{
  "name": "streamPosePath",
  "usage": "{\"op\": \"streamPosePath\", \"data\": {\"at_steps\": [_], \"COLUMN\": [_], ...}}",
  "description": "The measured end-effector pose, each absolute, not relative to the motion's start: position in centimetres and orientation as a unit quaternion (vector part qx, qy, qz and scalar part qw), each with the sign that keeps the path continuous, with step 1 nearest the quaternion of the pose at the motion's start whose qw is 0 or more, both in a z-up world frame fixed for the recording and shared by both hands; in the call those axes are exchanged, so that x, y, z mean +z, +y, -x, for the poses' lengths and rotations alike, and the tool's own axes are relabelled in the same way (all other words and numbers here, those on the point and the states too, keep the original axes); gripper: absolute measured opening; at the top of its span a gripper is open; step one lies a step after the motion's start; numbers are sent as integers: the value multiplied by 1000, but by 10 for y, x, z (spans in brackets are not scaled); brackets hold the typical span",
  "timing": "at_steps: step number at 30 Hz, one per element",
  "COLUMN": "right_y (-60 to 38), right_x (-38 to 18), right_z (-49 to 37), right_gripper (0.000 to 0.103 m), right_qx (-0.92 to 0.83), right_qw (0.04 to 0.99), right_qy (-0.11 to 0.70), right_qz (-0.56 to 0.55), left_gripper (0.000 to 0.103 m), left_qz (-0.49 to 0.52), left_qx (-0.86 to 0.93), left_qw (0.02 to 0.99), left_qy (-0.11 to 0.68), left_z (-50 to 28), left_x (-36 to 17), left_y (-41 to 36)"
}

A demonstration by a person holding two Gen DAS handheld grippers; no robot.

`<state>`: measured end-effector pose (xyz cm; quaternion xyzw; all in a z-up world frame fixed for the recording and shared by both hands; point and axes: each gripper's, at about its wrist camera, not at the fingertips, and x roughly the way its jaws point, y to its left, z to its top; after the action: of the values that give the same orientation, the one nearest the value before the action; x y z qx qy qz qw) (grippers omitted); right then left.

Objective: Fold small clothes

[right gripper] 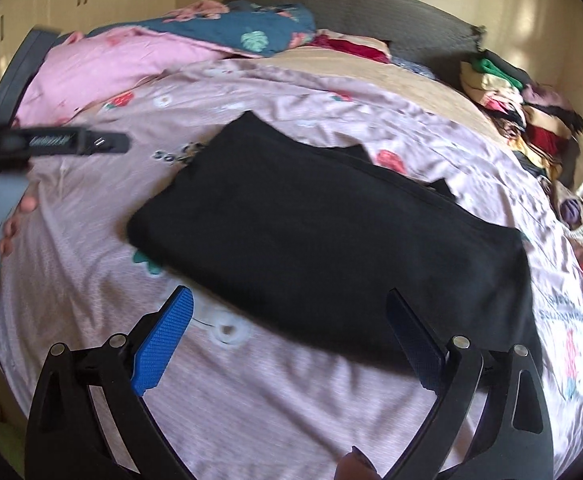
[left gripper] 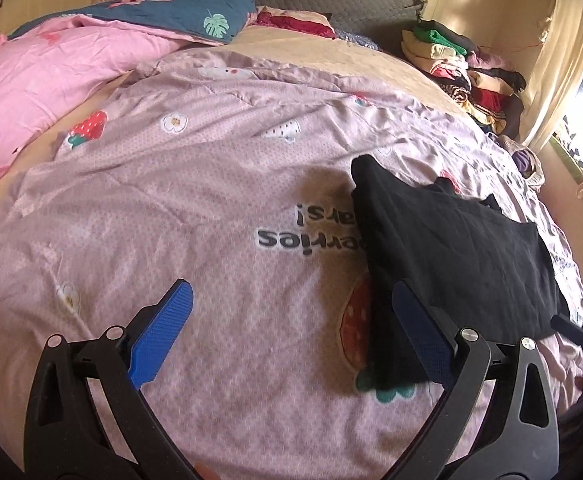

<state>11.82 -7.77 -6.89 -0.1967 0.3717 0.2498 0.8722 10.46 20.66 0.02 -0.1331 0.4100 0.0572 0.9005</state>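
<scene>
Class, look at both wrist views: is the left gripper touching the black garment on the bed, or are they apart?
Cannot tell. In the left wrist view the left gripper is open, one finger overlapping the black garment's edge; no contact or gap shows plainly.

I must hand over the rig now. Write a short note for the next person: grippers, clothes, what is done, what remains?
Left gripper: open, empty, above the pink quilt, beside the black garment.
Right gripper: open, empty, at the garment's near edge.
The black garment lies on the quilt, folded into a rough rectangle.
A stack of clothes sits at the bed's far right.
Left: perhaps one more fold, then move it to the stack.
</scene>
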Motion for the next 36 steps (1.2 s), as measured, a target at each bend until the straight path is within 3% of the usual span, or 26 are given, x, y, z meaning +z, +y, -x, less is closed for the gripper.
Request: {"op": "streamPosePath", "data": {"at_steps": [16, 25, 30, 31, 33, 36], "right_y": [-10, 2, 3, 1, -3, -9], "right_x": [-121, -133, -128, -125, -120, -114], "right_z": [-119, -150, -156, -155, -153, -148], "right_gripper": [96, 98, 97, 95, 81, 54], "right_qx": [246, 227, 211, 212, 221, 238], "right_qw": [845, 852, 865, 869, 872, 876], "right_qy": [348, 346, 303, 290, 277, 267], "right_qz": [323, 320, 339, 340, 338, 324], "left_gripper": [93, 93, 93, 93, 93, 93], "left_qz": [131, 146, 153, 155, 165, 174], "left_qx": [42, 26, 21, 18, 8, 1], "left_qw": [898, 887, 881, 879, 876, 871], "left_qy": [418, 437, 448, 450, 454, 460], "left_z": [-161, -195, -209, -211, -214, -219], "left_x": [-4, -17, -22, -23, -26, -30], "left_y": [204, 197, 192, 191, 189, 184]}}
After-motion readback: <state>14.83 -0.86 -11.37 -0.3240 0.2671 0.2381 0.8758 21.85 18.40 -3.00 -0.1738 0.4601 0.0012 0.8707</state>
